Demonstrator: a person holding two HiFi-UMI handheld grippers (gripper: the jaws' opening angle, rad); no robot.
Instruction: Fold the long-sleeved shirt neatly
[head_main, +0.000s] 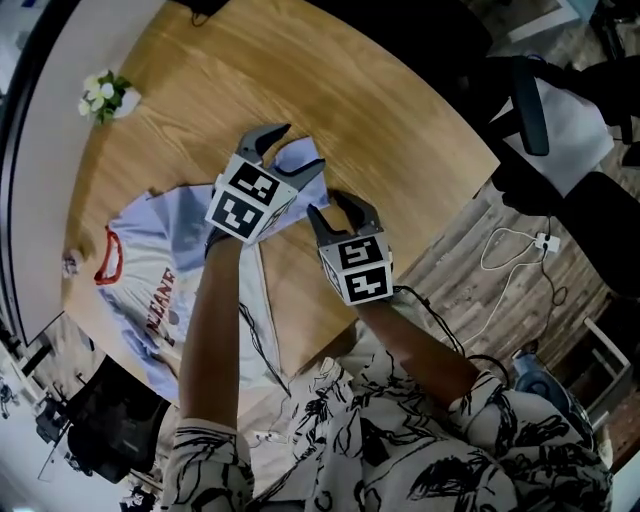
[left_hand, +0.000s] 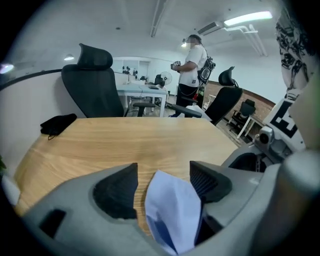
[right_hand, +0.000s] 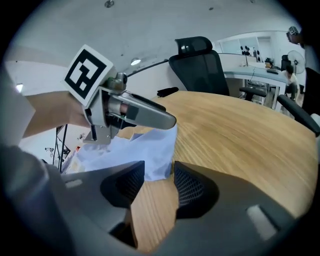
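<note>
Lying on bench (head_main: 330, 90): long-sleeved shirt (head_main: 150, 235), collar leftward, sleeve (head_main: 300, 158) stretched up-right.
Left tool (left_hand: 164, 167) spread round sleeve end; right tool (right_hand: 159, 164) spread beside it.

Soft cloth shirt (head_main: 140, 250) on a smooth, seemingly matt wooden table (head_main: 300, 90).

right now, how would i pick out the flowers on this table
Start at the wooden table. Past the pale blue shirt spread on it, near the table's edge, sits a small bunch of flowers. It alone is white with green leaves.
</note>
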